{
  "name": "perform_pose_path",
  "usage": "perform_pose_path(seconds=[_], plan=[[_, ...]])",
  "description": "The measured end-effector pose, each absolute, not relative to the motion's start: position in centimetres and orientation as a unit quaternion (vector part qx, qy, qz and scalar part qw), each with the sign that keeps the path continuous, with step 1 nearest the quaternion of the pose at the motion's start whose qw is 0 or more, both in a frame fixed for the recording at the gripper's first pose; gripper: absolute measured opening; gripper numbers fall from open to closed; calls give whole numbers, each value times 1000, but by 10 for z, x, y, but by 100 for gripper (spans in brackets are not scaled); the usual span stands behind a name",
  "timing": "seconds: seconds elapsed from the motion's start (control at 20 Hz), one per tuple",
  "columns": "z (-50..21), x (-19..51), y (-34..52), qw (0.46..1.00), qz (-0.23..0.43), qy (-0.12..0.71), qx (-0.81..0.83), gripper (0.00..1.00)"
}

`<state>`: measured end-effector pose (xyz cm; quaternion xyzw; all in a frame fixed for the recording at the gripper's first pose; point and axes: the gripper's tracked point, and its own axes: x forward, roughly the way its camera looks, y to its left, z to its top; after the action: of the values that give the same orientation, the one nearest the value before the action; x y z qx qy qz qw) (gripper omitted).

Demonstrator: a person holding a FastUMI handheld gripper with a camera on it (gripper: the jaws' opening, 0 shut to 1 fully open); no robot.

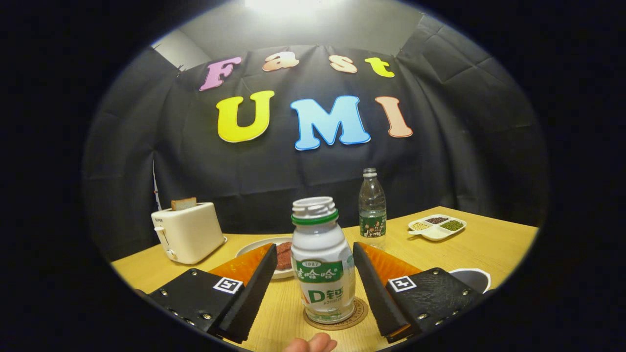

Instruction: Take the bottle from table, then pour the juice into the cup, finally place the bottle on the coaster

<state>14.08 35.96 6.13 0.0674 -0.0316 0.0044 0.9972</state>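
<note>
- Two fingers of the gripper (315,288) stand apart at the bottom centre of the frame, one on each side of the bottle, neither pressing it.
- At centre left a toaster (188,233) holds a slice of bread on the table (489,244).
- Just right of it, behind the left finger, lies a white plate (254,247) with something dark red on it.
- At lower centre the bottle (323,261) stands upright and uncapped on the round coaster (359,313), so the placing looks done.
- Behind it, right of centre, stands a clear water bottle (372,208).
- Farther right sits a divided dish (436,227) of grains.
- At lower right the cup (472,278) peeks past the right finger.
- To finish well, I would draw the gripper straight back, fingers wide, so neither one clips the bottle and tips it.
- A fingertip (313,343) shows at the bottom.
</note>
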Motion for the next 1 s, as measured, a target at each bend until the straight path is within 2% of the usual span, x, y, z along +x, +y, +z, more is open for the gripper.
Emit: perform_pose_path(seconds=[0.1,0.6,1.0], plan=[[83,133,360,995,10,-55,79,96],[186,83,336,988,-9,-137,70,95],[196,54,253,986,-20,-163,35,95]])
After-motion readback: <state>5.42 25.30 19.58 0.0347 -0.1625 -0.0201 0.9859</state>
